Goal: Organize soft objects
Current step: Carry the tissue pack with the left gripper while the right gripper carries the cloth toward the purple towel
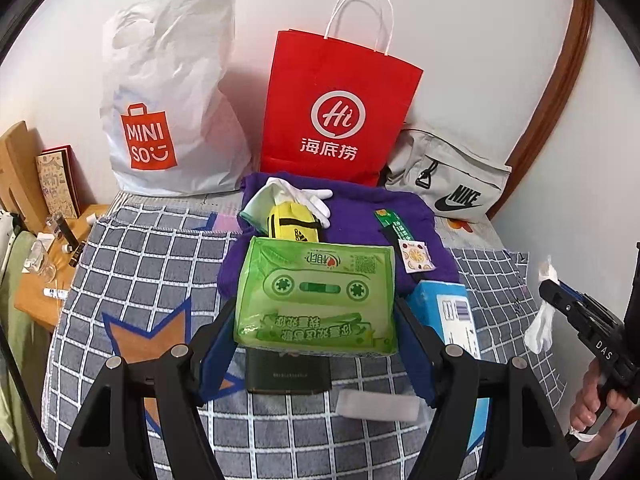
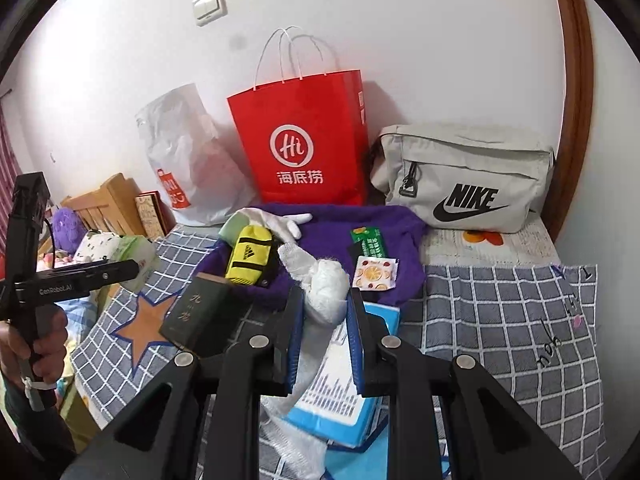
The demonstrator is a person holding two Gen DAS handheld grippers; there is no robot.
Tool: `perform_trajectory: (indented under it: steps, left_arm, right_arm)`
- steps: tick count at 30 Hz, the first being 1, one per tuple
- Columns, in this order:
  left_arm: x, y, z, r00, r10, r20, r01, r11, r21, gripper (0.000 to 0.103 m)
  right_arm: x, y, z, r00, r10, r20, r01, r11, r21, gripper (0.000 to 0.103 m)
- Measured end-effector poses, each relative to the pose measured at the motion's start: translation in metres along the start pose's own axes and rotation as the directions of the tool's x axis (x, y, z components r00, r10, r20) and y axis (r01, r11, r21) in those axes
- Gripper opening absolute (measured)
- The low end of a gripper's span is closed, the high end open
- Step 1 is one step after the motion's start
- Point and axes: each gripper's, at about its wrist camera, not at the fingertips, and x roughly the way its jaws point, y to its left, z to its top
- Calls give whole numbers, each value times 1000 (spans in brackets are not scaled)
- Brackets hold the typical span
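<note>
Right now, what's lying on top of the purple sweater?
On the purple sweater lie a yellow pouch, a white glove, a green packet and a small fruit-print sachet. Whatever sits beneath the sweater is covered.

White wall (image 2: 440, 40), light switch (image 2: 209, 6), perhaps wooden headboard (image 2: 108, 204)

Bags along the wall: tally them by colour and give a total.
White: 1, the crinkled white plastic shopping bag with an orange logo
Red: 1, the upright red paper carrier bag with white cord handles
Grey: 1, the light grey fabric zip pouch with a black logo
Total: 3
</note>
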Motion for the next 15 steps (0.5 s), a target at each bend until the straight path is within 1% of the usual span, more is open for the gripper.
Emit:
perform_trajectory:
  steps: [6,15]
  left_arm:
    - [18,1,14,1000,-10,-16,10,1000,7,72]
    - [52,-8,33,998,-20,-53,21,999,31,72]
  right_arm:
    - [15,2,13,999,-35,0,35,999,-14,21]
    - [37,2,30,999,-51,11,52,998,-28,21]
